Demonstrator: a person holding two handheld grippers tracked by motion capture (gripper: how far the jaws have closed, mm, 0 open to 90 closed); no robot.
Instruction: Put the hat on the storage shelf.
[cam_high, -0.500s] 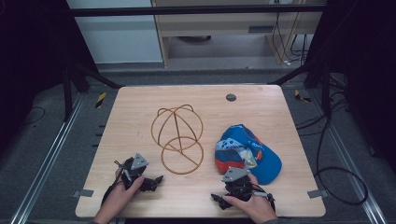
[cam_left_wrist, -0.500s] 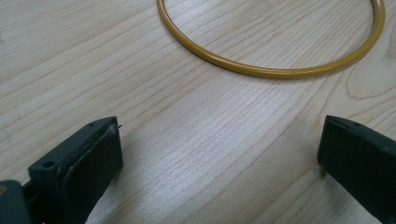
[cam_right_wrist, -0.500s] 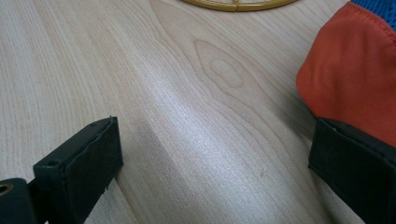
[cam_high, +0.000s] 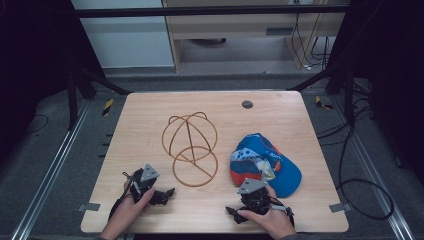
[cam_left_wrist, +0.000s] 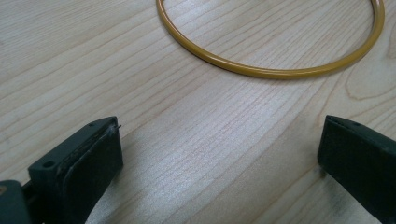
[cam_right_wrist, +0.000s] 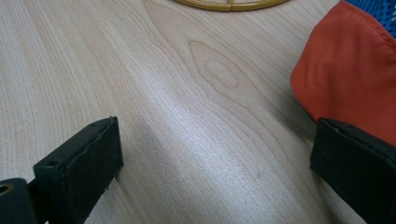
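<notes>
High view: left gripper (cam_high: 162, 192) & right gripper (cam_high: 235, 212) rest at near table edge, prob. staged; blue-orange fabric cap (cam_high: 265, 162) beside gold wire hat stand (cam_high: 190, 147).

Left gripper view: jaws released, empty, facing stand's ring.

Right gripper view: jaws wide, empty, cap's orange brim (cam_right_wrist: 350, 74) by one jaw.

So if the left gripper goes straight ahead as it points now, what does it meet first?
Probably the yellow ring of the wire stand, lying ahead of the open left gripper. Only bare table lies between; depth is uncertain.

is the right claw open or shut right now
Open. In the right gripper view the right claw has its two black jaws far apart with bare table between them; the cap lies beside it, ungripped.
</notes>
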